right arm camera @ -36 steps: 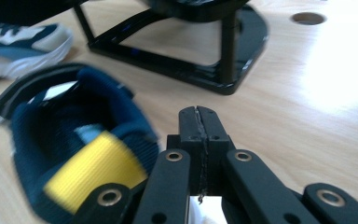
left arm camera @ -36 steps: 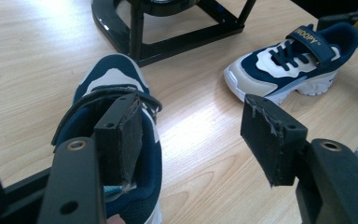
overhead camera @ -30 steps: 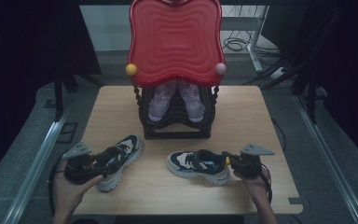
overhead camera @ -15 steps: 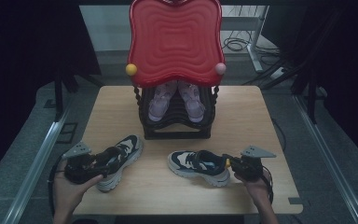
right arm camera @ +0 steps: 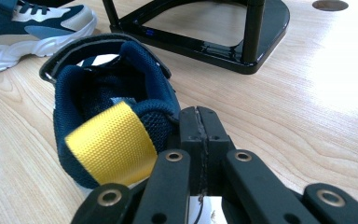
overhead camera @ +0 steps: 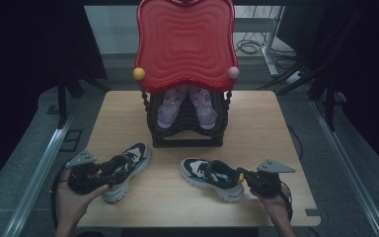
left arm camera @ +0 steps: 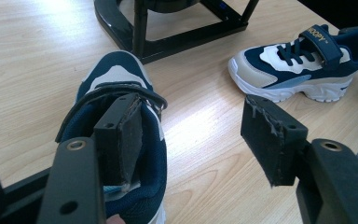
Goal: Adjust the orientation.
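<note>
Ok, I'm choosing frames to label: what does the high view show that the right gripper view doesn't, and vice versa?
High view: the rack's red wavy plastic top and the pink shoes on its shelf. Right gripper view: the weave of the yellow heel loop, and the right tongs shut, pads together beside that heel. Both: the navy and white sneaker by the tongs, its matching sneaker, the black rack base and the light wooden table.
</note>
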